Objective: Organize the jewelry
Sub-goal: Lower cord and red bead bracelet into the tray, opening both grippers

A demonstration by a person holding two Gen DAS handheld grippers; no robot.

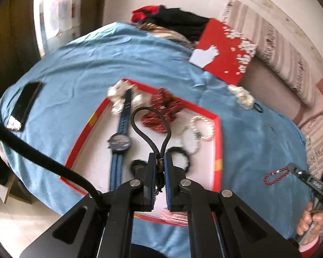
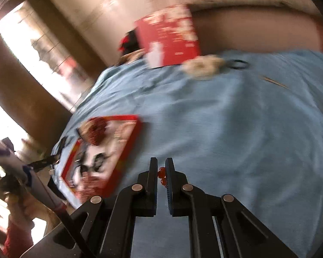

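A black cord (image 1: 151, 126) is being pinched in the closed jaws of the left gripper (image 1: 160, 165), its loop hanging over the red tray (image 1: 218, 148) at frame centre. Red beads (image 2: 162, 177) are being clamped by the right gripper (image 2: 161, 173), its jaws nearly shut, over the blue cloth (image 2: 236, 129). With so thin a hold, either piece is risking being slipped or snagged on the watch (image 1: 119, 143).

A dark phone (image 1: 24, 105) lies near the left edge of the blue cloth (image 1: 97, 64); dark clothes (image 1: 178, 21) lie at its far edge.
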